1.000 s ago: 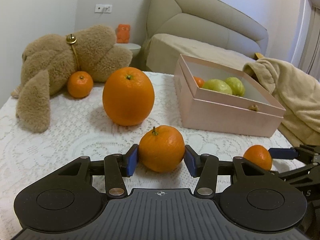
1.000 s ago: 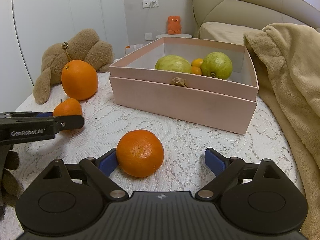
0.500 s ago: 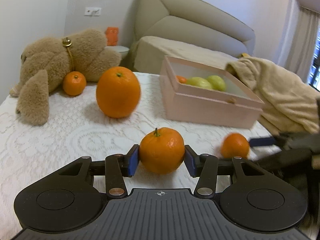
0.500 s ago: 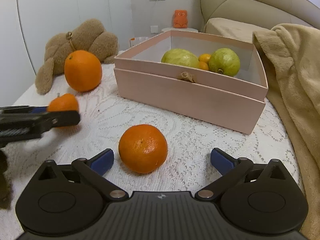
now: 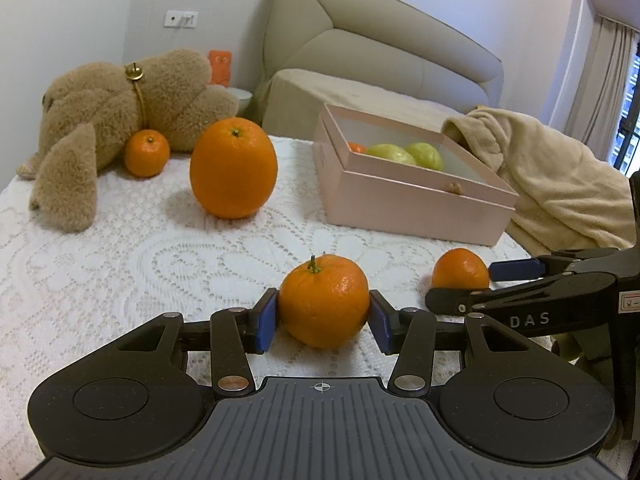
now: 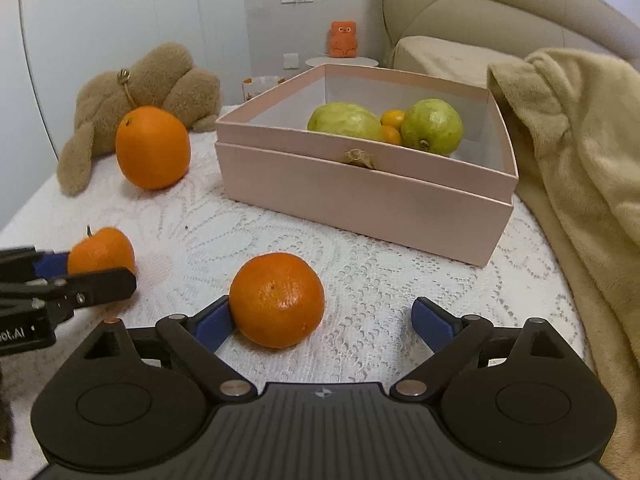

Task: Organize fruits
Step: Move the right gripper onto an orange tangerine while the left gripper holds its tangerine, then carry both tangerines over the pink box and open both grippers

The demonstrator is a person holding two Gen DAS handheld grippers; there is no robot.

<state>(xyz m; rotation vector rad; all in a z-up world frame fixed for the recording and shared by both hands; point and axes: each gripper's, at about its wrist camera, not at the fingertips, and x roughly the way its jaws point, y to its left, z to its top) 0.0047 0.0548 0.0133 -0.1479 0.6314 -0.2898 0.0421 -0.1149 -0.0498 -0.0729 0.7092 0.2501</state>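
Left wrist view: left gripper (image 5: 323,320) clamps stemmed mandarin (image 5: 324,302) at its sides; firm, light, roll-prone. Right gripper (image 6: 334,320), closing, brackets another mandarin (image 6: 277,300).

Home bedroom: padded headboard (image 5: 380,36), teddy bear (image 5: 120,120).

Pink box (image 6: 360,196), white lace cloth (image 6: 360,272)

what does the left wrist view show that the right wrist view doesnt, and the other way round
Only the left wrist view: a small orange against the teddy bear, and a curtained window.

Only the right wrist view: two small oranges between the green fruits in the box.

Both: the pink box, the large orange, the beige blanket, the left gripper shut on the stemmed orange, and the right gripper closing around the stemless orange, one pad apart from it.
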